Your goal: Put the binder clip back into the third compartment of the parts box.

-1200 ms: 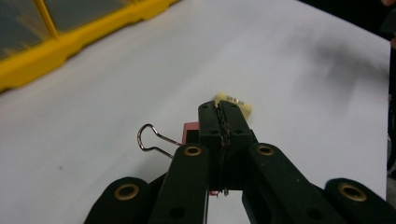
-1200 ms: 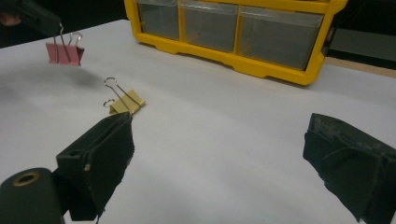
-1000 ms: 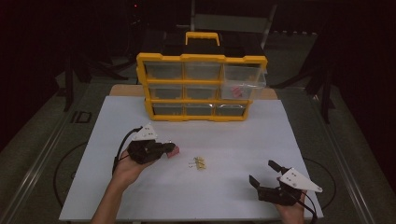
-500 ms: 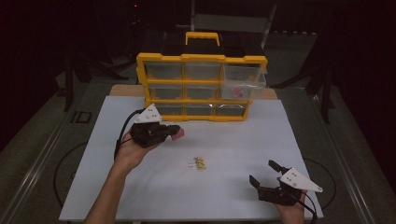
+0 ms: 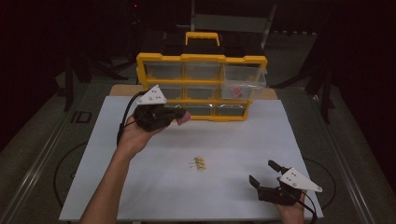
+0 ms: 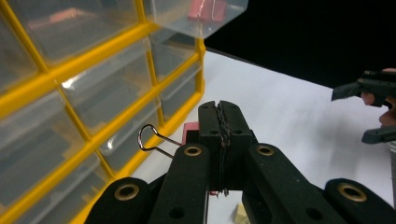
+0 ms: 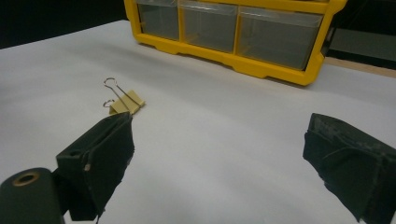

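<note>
The left gripper [image 5: 183, 116] clamps a small pink binder clip [image 6: 190, 133] near the yellow clear-drawered organiser [image 5: 201, 58], likely for the pulled-out drawer [image 5: 243, 77]; the right gripper [image 5: 266, 175] rests wide open.

Yellow binder clips [image 5: 200, 163] lie mid-table [image 5: 233, 140], well apart from the organizer

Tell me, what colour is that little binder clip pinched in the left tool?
Pink binder clip; the left gripper view shows it best.

Two binder clips [image 5: 183, 117] [image 5: 200, 163], one organizer [image 5: 201, 87]
</note>
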